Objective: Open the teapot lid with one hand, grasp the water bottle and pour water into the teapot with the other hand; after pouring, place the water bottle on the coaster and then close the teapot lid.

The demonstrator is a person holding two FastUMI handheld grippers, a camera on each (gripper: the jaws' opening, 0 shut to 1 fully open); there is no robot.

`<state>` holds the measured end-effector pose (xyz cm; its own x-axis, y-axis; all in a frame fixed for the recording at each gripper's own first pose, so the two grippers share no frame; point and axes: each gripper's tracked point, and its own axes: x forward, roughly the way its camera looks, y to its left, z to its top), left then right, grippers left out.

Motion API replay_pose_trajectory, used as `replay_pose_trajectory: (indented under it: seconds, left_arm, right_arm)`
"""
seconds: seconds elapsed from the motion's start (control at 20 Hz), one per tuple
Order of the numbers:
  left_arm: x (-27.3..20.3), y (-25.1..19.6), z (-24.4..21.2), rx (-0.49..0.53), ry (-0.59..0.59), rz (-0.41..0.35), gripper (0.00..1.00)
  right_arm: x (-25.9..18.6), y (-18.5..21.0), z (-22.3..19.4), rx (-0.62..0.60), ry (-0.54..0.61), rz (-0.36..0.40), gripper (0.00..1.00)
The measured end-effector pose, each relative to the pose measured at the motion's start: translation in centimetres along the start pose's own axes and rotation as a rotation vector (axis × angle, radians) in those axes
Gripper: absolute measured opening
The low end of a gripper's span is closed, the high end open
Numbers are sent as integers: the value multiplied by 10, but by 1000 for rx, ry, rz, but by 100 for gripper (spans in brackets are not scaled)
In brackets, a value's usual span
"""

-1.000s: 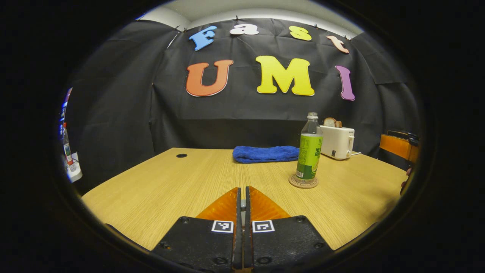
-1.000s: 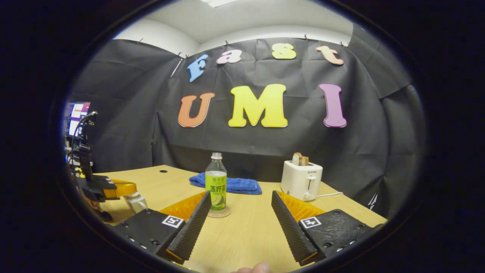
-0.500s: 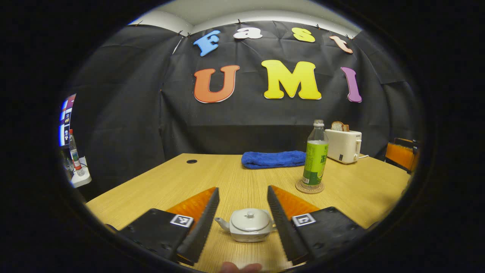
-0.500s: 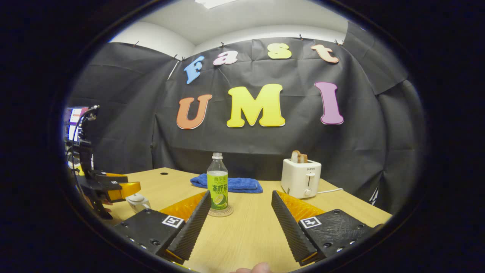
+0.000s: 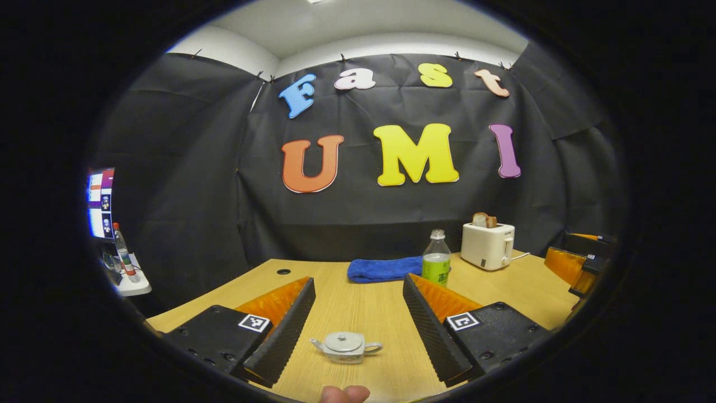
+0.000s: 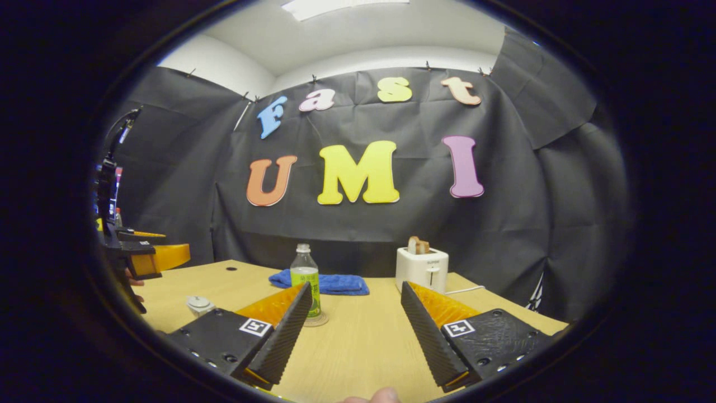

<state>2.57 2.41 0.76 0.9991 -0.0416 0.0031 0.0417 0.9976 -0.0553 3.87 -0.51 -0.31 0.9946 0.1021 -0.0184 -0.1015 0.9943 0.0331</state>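
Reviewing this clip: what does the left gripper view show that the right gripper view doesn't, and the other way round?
Left gripper view: the whole teapot, lid on, spout and handle clear, ahead of the open left tool. Right gripper view: the coaster under the water bottle, and the left tool seen side-on. Shared: water bottle, blue towel, toaster holding bread, wooden table.
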Motion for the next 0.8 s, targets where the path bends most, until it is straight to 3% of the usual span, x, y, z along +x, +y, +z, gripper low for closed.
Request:
replay_pose_trajectory:
  seconds: [0.35, 0.8]
  left_arm:
    - [-22, -34, 0, -13, -14, -28, 98]
    - [-29, -22, 6, 22, -46, -9, 99]
  right_arm:
    - [-31, -14, 14, -47, -50, -51, 95]
    - [-42, 9, 15, -65, -45, -57, 95]
